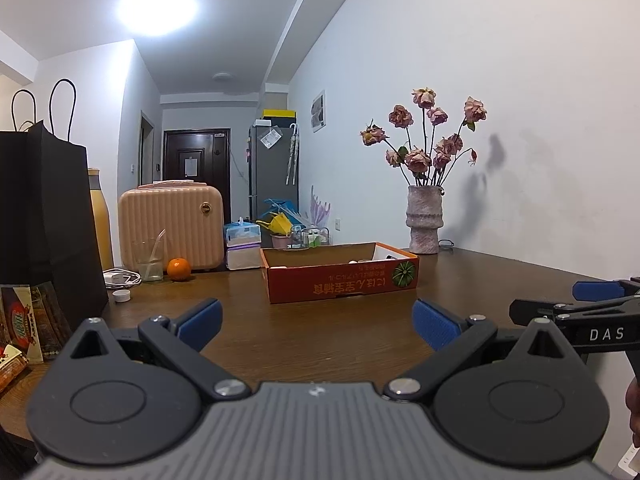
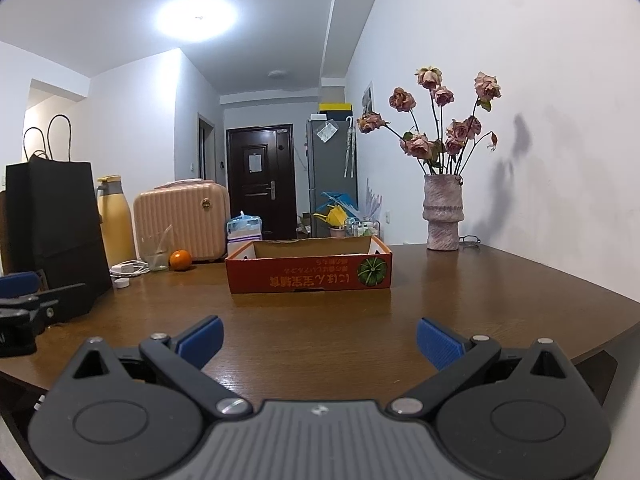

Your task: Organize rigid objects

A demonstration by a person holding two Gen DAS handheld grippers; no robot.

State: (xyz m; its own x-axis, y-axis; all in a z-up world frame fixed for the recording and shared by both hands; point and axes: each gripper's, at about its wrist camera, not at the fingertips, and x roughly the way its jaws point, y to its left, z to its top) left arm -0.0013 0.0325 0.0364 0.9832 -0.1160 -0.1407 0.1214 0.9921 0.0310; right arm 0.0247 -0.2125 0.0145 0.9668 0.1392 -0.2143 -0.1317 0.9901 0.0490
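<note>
Left wrist view: both ribbed blue-padded tools (image 1: 316, 322) (image 2: 319, 340) gape empty; rectangular cardboard box (image 1: 340, 280) rests on glossy wood.

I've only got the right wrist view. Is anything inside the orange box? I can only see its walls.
Observer: Yes. The left wrist view shows small white items just over the rim of the orange box, near its far wall. I can't tell what they are.
Operator: Anything by the black bag that I'm missing?
Observer: Colourful snack packets sit against the near side of the black bag.
Operator: And the left tongs? I only see their edge.
Observer: The left tongs are open above the bare tabletop, with nothing between them.
</note>
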